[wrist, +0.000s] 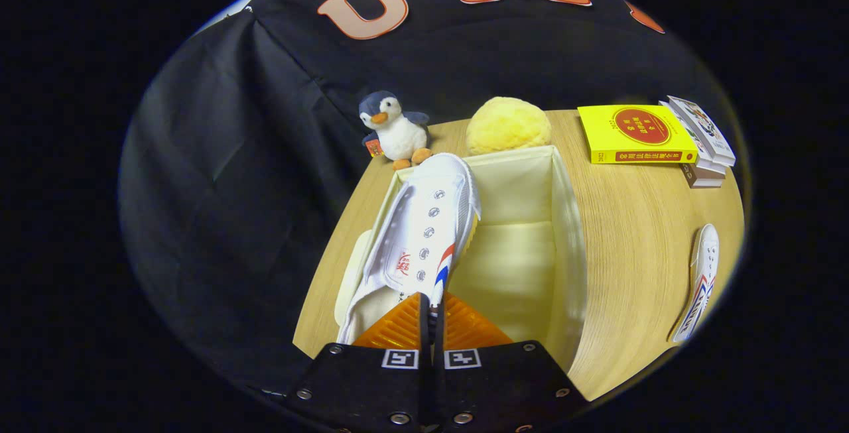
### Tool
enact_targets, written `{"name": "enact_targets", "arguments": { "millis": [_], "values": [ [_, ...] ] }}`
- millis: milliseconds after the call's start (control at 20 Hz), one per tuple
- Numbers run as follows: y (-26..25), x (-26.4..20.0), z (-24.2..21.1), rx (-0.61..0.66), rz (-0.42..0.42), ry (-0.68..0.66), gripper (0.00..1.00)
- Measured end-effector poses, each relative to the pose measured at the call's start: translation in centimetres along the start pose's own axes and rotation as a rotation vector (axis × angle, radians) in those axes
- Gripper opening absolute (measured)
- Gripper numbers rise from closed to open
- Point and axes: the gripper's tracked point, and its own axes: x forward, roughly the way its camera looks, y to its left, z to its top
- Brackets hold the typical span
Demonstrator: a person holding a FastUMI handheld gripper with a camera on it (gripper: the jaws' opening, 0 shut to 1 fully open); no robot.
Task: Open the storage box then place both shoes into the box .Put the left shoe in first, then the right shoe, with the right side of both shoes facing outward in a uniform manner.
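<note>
Claw (431, 317): fingers drawn together, clamped on the side wall of a white shoe (424, 234) near its collar; only a thin strip of canvas shows between them.

Shoe in the claw: white canvas with metal eyelets, a red and blue stripe on the side and a red mark near the opening. It is tilted, toe pointing away from the claw, and sits over the left part of the open storage box (564, 234). Its toe reaches the box's far left corner. Whether the sole touches the box floor cannot be told.

Storage box: cream fabric, open at the top, standing on the wooden surface (630, 254). The inside to the right of the held shoe is bare. A pale flat piece (348, 274) lies against the box's left outer side, partly hidden by the shoe.

Second shoe (700, 280): same kind, lying on the surface well to the right of the box.

Behind the box: a toy penguin (394, 129) at its far left, a yellow fluffy ball (507, 124) touching its back wall. Stack of books (653, 134), yellow one on top, beyond the box's far right.
</note>
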Motion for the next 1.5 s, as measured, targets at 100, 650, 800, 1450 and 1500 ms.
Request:
{"name": "enact_targets", "arguments": {
  "millis": [100, 650, 800, 1450, 1500],
  "values": [
    [-0.1, 0.5, -0.4, -0.011, -0.036, 0.015, 0.00],
    [0.6, 2.9, -2.2, -0.050, -0.067, 0.131, 0.00],
    [1.2, 3.2, -1.2, -0.055, -0.053, 0.108, 0.24],
    [-5.3, -6.4, 6.6, -0.028, -0.063, -0.175, 0.98],
    [-6.7, -7.2, 6.9, -0.021, -0.077, -0.192, 0.98]
  ]
}}
